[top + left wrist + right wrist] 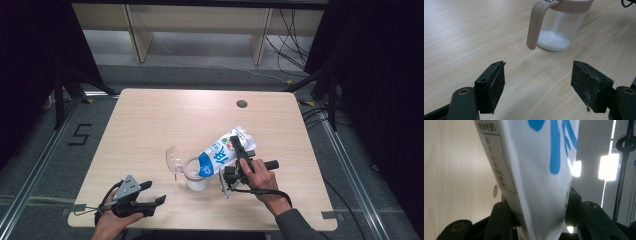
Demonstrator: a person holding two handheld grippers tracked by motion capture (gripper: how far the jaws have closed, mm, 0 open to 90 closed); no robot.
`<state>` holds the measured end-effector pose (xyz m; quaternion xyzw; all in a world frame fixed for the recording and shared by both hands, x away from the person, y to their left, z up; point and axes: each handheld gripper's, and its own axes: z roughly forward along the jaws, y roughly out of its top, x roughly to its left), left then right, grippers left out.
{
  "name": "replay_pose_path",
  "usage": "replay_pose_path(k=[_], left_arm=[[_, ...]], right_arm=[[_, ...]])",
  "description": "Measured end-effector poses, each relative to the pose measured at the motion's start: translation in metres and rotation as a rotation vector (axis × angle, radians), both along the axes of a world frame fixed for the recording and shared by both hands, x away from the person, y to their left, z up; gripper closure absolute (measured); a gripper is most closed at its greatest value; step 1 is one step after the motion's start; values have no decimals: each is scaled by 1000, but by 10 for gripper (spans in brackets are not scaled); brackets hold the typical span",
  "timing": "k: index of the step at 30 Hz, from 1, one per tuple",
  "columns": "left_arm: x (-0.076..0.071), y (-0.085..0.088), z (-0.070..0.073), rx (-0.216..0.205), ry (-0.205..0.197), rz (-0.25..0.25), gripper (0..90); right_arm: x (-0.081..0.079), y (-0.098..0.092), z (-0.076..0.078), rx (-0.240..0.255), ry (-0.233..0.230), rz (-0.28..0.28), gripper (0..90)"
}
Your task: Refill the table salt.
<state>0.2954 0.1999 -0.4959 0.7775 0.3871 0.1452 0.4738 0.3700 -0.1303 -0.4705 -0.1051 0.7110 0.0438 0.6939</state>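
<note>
Tilting a white-and-blue bag (223,151) mouth-down over a clear jug (196,175), the right tool (239,159) clamps the bag between its jaws near the middle of the tabletop (150,120). The right tool's own view shows both black jaws pressed against the sides of the bag (541,182), its blue lettering and a printed panel running up the white pack. No earlier picture is at hand, so only the grip itself can be told: the pads squeeze the bag's soft sides inward.

The jug stands upright, just left of the right hand (261,176), with a layer of white powder (552,41) across its bottom. Its beige rim and beige handle (535,25) face the left tool. A clear lid (174,159) hangs tipped back from the jug's far-left side.

The left tool (152,192) sits near the tabletop's front-left edge, well apart from the jug, in the left hand (112,222). Its jaws stand wide apart and hold nothing; bare wood shows between the pads (586,85), which carry white specks. The grey plate (129,186) rides on top of it.

A dark round hole (242,104) marks the tabletop's far-right part.
</note>
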Motion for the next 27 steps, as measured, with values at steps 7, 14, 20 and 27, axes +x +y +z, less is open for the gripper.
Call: replay_pose_path(k=[7,14,20,27], left_arm=[[0,0,0,1,0,2,268],[0,0,0,-1,0,1,268],[-1,0,1,3,-1,5,268],[0,0,0,0,0,1,268]], right_arm=[[-1,-1,-4,47,12,-9,624],[-3,-1,-3,35,7,-20,629],[-3,-1,-3,34,4,-13,634],[-2,-2,-5,31,-22,19,645]])
